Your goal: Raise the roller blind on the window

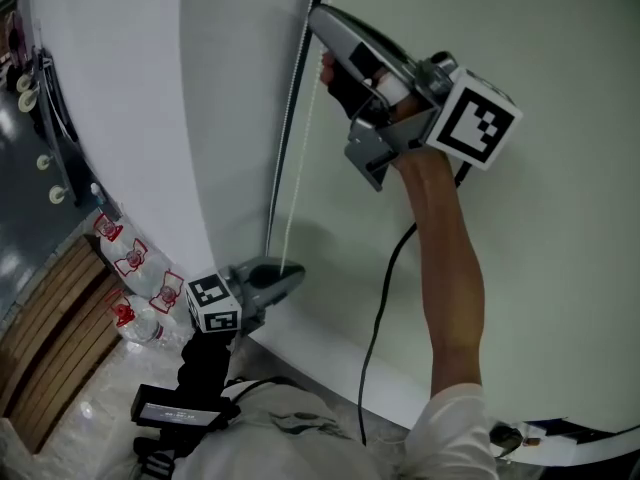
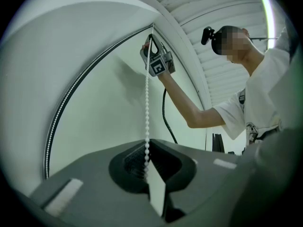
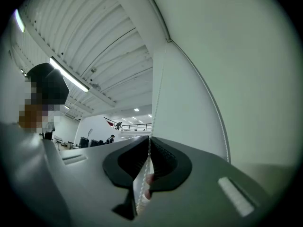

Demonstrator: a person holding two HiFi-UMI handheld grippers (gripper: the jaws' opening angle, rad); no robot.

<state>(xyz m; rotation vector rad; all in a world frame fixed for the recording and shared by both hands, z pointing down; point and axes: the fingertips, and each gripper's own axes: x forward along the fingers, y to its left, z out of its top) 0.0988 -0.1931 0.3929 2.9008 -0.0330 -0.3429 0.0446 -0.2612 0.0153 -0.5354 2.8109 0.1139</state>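
Observation:
A white bead chain [image 1: 298, 168] hangs down in front of the pale roller blind [image 1: 540, 248]. My right gripper [image 1: 318, 18] is raised high on an outstretched arm and shut on the chain near its top; the beads [image 3: 149, 148] run between its closed jaws. My left gripper [image 1: 297, 274] is low down and shut on the same strand, with the beads [image 2: 147, 150] pinched at its tips. From the left gripper view the chain [image 2: 147, 103] rises straight to the right gripper [image 2: 150, 38]. A second, darker strand [image 2: 59, 117] curves off at the left.
Several water bottles with red labels [image 1: 132, 268] stand on the floor at lower left, beside wooden slats [image 1: 50, 348]. A black cable [image 1: 385, 288] hangs from the right gripper along the arm. A black device [image 1: 170, 413] sits near the person's waist.

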